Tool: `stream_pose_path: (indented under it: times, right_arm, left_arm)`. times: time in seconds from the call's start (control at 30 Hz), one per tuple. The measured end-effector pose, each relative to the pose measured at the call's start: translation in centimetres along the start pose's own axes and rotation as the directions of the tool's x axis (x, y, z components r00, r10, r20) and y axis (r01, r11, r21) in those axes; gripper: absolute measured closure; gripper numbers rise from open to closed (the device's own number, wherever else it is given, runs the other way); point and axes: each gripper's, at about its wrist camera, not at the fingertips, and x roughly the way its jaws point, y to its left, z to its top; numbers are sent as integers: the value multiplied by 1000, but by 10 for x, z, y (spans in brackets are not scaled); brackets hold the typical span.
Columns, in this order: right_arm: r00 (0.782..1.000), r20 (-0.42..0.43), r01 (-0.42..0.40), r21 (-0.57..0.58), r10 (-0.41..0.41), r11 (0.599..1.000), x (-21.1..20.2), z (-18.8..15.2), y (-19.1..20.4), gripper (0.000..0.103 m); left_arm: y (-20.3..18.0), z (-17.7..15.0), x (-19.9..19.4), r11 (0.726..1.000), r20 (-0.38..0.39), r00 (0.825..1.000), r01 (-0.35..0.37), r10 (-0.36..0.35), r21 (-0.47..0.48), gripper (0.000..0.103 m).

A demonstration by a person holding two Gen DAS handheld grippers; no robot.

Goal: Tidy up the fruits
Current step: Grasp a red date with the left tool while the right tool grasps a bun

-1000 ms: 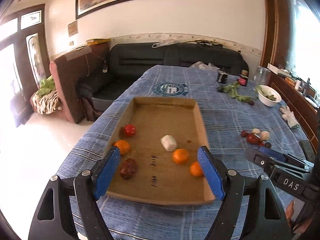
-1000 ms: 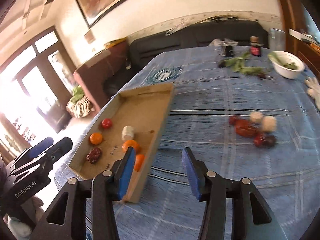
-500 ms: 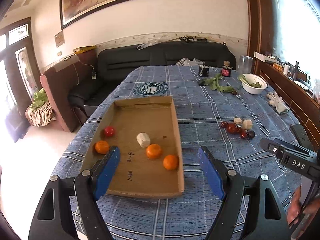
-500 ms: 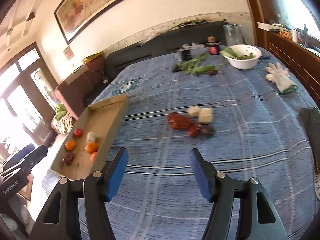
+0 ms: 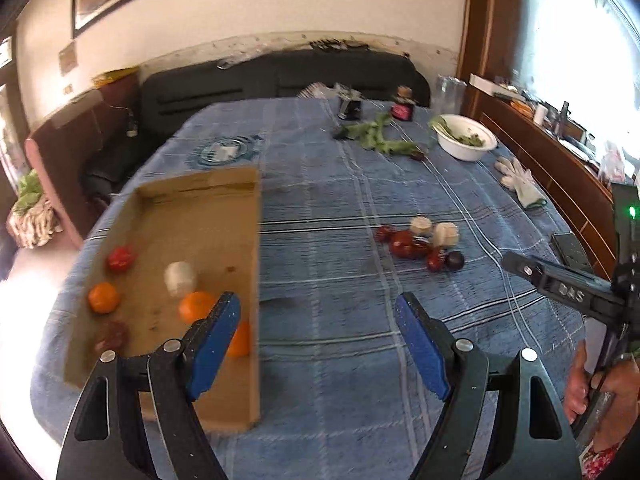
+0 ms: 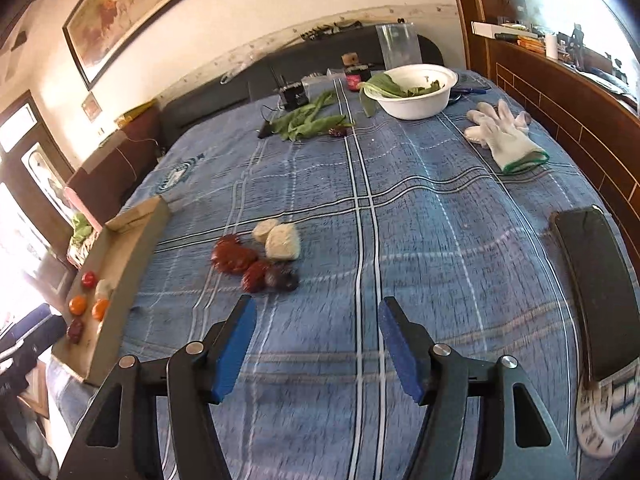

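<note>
A cardboard tray (image 5: 248, 208) lies on the blue checked cloth at the left and holds oranges (image 5: 103, 297), a red tomato (image 5: 120, 258), a white piece (image 5: 180, 278) and a dark date (image 5: 114, 334). Loose red, white and dark fruits (image 6: 256, 256) lie clustered mid-table, also seen from the left wrist as a fruit cluster (image 5: 420, 240). My left gripper (image 5: 318, 340) hangs open over bare cloth just right of the tray's near corner. My right gripper (image 6: 316, 340) hovers short of the cluster, its jaws closing with nothing between them.
At the far end stand a white bowl of greens (image 6: 412, 92), loose green pods (image 6: 308, 120) and small jars (image 6: 354, 74). A white glove (image 6: 504, 136) and a flat black device (image 6: 596, 288) lie at the right. A sofa stands beyond the table.
Both views have swung right: the tray has slid to the left of each frame and the loose fruit cluster now sits just ahead of the right gripper. The right jaws stand wider than at first.
</note>
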Motion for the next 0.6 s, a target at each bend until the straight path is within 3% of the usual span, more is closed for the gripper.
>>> stream_pose_path:
  times: [0.2, 0.23, 0.3, 0.43, 0.5, 0.53, 0.6]
  right_arm:
    - [996, -33, -83, 46, 85, 995, 45, 31, 4, 42]
    - [995, -38, -91, 47, 92, 995, 52, 35, 6, 42]
    - [994, -45, -97, 45, 99, 994, 61, 37, 9, 42]
    - [992, -58, -110, 37, 112, 993, 77, 37, 12, 42]
    - [991, -70, -112, 36, 115, 993, 85, 35, 11, 47]
    - [990, -78, -118, 40, 121, 992, 88, 35, 10, 58]
    - [985, -69, -154, 44, 157, 987, 89, 35, 7, 64]
  left_arm:
    - [-22, 12, 45, 998, -55, 997, 62, -62, 4, 25]
    - [-24, 14, 53, 997, -69, 995, 78, -78, -1, 28]
    - [-28, 18, 68, 995, -90, 991, 103, -104, -13, 43]
    - [-36, 26, 94, 990, -118, 983, 135, -138, -29, 45]
    - [-39, 30, 104, 990, -121, 983, 137, -140, -32, 45]
    - [-40, 32, 109, 990, -122, 982, 139, -142, -37, 45]
    - [-42, 35, 118, 988, -124, 980, 149, -154, -50, 45]
